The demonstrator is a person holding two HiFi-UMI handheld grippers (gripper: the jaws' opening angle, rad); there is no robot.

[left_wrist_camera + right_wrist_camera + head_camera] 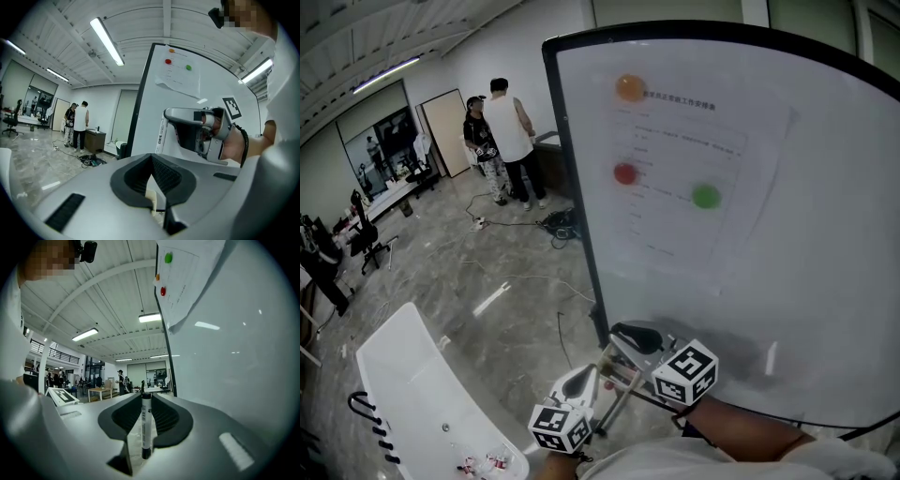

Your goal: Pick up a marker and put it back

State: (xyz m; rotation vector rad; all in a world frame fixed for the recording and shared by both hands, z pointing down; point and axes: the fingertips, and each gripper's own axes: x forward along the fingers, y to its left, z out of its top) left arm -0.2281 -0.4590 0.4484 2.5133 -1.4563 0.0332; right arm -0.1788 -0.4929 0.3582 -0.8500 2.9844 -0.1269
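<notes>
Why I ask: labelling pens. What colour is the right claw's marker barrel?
The marker barrel is white, ends black; clearest in the right gripper view.

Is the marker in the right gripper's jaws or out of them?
In. The marker sits clamped between the jaws of the right gripper.

Grey left gripper (pixel 151 161), right gripper (pixel 143 399), black jaws; 2 black-white marker cubes (pixel 561 427) (pixel 684 372); black wristband (pixel 243 140); white sleeve (pixel 703 464)

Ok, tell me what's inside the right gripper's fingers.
A white marker with black ends stands upright, clamped in the right gripper. The fingers cover the sides of the barrel they press; nothing else shows between them.
</notes>
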